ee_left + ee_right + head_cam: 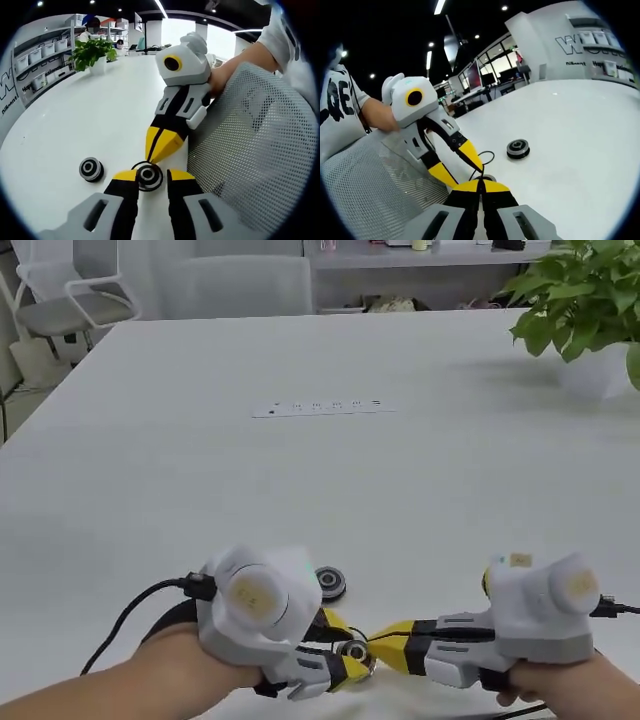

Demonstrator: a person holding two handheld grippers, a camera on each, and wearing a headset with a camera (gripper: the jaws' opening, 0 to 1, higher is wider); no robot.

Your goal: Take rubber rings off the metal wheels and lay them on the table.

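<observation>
Left tool is clamped on a metal wheel, one yellow tip on each side of it, low over the big white worktop. Right tool points in head-on from the opposite side of that wheel, jaws pressed tight together, tips right at the wheel's rim. So it's nose to nose at the wheel.

Around it: a grey mesh chair back crowds in close on the person's side of the wheel. Well beyond the wheel, at the worktop's far corner, stands a leafy plant in a white pot. A white power strip lies flat far out past the wheel, mid-worktop. Much nearer, a second wheel lies flat just behind the held one, dark around its rim, apart from both tools.

And the smallest bit: a thin black rubber ring loops out just past the right tool's shut tips, pinched there by the look of it.
</observation>
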